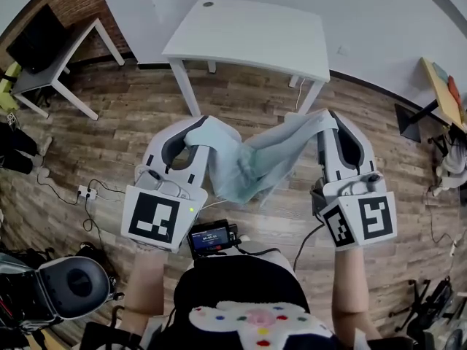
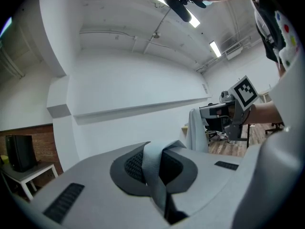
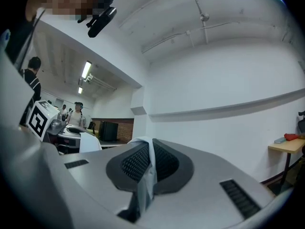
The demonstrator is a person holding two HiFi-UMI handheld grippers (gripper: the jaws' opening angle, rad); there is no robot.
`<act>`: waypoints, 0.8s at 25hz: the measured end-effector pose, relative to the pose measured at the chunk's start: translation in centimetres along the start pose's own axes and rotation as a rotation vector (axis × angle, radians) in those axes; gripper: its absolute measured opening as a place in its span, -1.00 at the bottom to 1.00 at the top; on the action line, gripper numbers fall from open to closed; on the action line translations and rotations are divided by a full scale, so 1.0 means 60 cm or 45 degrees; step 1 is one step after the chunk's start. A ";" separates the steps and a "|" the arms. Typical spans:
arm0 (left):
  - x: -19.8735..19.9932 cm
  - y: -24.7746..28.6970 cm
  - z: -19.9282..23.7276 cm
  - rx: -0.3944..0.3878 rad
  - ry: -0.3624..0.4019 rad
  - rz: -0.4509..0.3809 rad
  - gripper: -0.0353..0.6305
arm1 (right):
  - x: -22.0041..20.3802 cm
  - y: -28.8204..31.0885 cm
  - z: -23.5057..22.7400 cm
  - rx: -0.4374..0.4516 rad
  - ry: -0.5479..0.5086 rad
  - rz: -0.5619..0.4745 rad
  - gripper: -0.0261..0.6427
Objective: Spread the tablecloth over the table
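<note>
Head view: cloth [image 1: 252, 162] sags slack between left gripper [image 1: 194, 128] and right gripper [image 1: 326, 119], held in the air, white bench [image 1: 248, 35] well beyond the fingertips. Left gripper view: fingers [image 2: 131, 166] pressed together, pinching a cloth edge; right gripper view shows the same pinch. Cloth looks light, soft and floppy, and likely bunches. Best gripped at corners, hands wide apart.
</note>
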State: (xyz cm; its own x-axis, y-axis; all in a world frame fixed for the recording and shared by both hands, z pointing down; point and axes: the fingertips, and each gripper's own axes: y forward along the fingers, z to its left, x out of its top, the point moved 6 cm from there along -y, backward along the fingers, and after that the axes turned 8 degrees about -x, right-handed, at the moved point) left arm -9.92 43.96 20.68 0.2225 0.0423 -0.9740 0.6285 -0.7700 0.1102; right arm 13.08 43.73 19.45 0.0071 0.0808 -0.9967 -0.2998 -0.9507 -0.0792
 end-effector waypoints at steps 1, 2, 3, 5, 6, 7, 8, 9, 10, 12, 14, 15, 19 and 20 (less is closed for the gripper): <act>-0.001 -0.004 0.002 0.002 0.003 -0.007 -0.85 | 0.004 -0.002 0.005 0.001 -0.007 -0.009 -0.83; -0.001 -0.007 0.002 0.002 0.007 -0.013 -0.85 | 0.007 -0.004 0.007 0.001 -0.012 -0.019 -0.83; 0.000 -0.008 0.000 0.001 0.013 -0.017 -0.85 | 0.011 -0.007 0.005 -0.001 -0.014 -0.029 -0.83; 0.001 -0.008 -0.007 -0.004 0.025 -0.018 -0.85 | 0.016 -0.011 -0.002 -0.008 -0.012 -0.045 -0.83; 0.001 -0.007 -0.011 -0.006 0.026 -0.016 -0.85 | 0.018 -0.013 -0.007 -0.012 -0.009 -0.050 -0.83; 0.001 -0.005 -0.013 -0.008 0.024 -0.012 -0.85 | 0.020 -0.015 -0.011 -0.017 -0.006 -0.053 -0.83; 0.001 -0.003 -0.014 -0.010 0.023 -0.010 -0.85 | 0.021 -0.016 -0.014 -0.021 -0.003 -0.056 -0.83; 0.001 0.001 -0.015 -0.013 0.024 -0.009 -0.85 | 0.022 -0.017 -0.018 -0.026 -0.001 -0.059 -0.83; 0.001 0.005 -0.015 -0.018 0.026 -0.012 -0.85 | 0.022 -0.018 -0.021 -0.032 0.000 -0.062 -0.83; -0.001 0.012 -0.015 -0.031 0.029 -0.023 -0.85 | 0.020 -0.020 -0.024 -0.049 0.001 -0.065 -0.83; -0.005 0.015 -0.015 -0.048 0.023 -0.036 -0.85 | 0.016 -0.020 -0.024 -0.064 0.002 -0.064 -0.83; -0.009 0.018 -0.013 -0.055 0.020 -0.042 -0.85 | 0.013 -0.019 -0.023 -0.069 0.001 -0.064 -0.83; -0.024 0.047 0.014 -0.076 0.011 -0.061 -0.85 | 0.000 0.008 -0.027 -0.094 -0.025 -0.063 -0.83; -0.028 0.059 0.026 -0.081 0.006 -0.063 -0.85 | -0.003 0.022 -0.029 -0.103 -0.033 -0.056 -0.83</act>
State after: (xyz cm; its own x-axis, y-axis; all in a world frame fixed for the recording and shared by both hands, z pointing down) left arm -9.22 40.18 22.38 0.1936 0.0826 -0.9776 0.6846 -0.7251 0.0743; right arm 14.36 41.95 19.50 -0.0064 0.1301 -0.9915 -0.2220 -0.9669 -0.1255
